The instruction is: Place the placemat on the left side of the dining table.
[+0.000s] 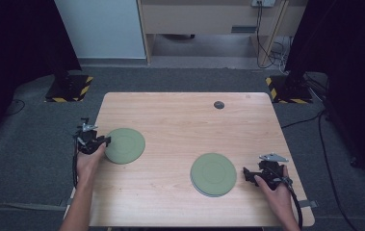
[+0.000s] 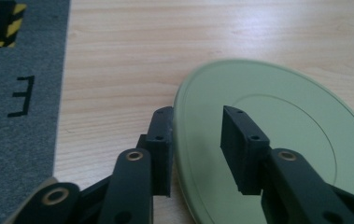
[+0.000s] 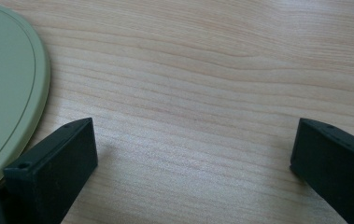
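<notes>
A: Nearest us, the right gripper (image 1: 248,176) sits with jaws spread wide over bare wood, at three o'clock of the stacked plates (image 1: 213,174).

B: And the left gripper (image 1: 104,142)?

A: Narrowly parted astride the rim of the single green plate (image 1: 125,145), nine o'clock side, pads not pressing. It lies flat on the table (image 1: 180,120).

B: Looks like stiff, light, smooth plastic, so probably slippery. I'd pinch the thin raised rim.

Green plate (image 1: 124,145) flat, table's left edge
</notes>
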Tool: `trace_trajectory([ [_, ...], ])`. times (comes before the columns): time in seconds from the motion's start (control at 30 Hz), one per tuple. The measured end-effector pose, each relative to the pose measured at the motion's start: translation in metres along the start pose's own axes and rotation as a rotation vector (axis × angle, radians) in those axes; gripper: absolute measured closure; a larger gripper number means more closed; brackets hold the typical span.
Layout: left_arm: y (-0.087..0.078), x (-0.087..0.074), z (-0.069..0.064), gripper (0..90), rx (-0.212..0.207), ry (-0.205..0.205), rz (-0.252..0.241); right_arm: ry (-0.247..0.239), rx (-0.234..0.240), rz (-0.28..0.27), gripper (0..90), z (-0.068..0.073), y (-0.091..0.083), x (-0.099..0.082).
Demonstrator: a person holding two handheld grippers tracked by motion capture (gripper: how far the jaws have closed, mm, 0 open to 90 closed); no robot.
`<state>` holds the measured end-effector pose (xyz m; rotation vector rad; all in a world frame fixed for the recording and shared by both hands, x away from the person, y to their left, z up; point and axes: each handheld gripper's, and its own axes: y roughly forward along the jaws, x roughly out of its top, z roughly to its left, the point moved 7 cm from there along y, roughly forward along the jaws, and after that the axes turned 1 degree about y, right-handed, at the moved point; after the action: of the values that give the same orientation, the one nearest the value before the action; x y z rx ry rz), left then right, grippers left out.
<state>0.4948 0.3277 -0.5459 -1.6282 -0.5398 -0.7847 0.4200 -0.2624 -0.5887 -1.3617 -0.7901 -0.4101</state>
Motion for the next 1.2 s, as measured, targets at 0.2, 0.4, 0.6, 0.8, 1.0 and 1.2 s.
trace_trajectory([
  [0.2,-0.003,0.009,-0.002,49.2,0.023,0.023,-0.02,0.0,0.0,0.0,0.8,0.0,0.0,0.0],
  [0.4,-0.002,0.018,-0.009,28.5,0.006,0.03,-0.042,-0.003,0.001,-0.001,0.9,0.0,0.0,0.0],
  [0.6,-0.002,0.026,-0.014,11.4,-0.036,0.001,-0.064,-0.003,0.003,-0.001,0.8,0.0,0.0,0.0],
  [0.8,-0.004,0.031,-0.021,6.3,-0.07,-0.031,-0.058,-0.004,0.003,-0.001,0.8,0.0,0.0,0.0],
  [1.0,-0.002,0.031,-0.029,6.0,-0.077,-0.031,-0.041,-0.004,0.003,-0.001,0.9,0.0,0.0,0.0],
  [1.2,-0.001,0.028,-0.034,5.9,-0.065,-0.032,-0.01,-0.004,0.002,-0.001,0.9,0.0,0.0,0.0],
])
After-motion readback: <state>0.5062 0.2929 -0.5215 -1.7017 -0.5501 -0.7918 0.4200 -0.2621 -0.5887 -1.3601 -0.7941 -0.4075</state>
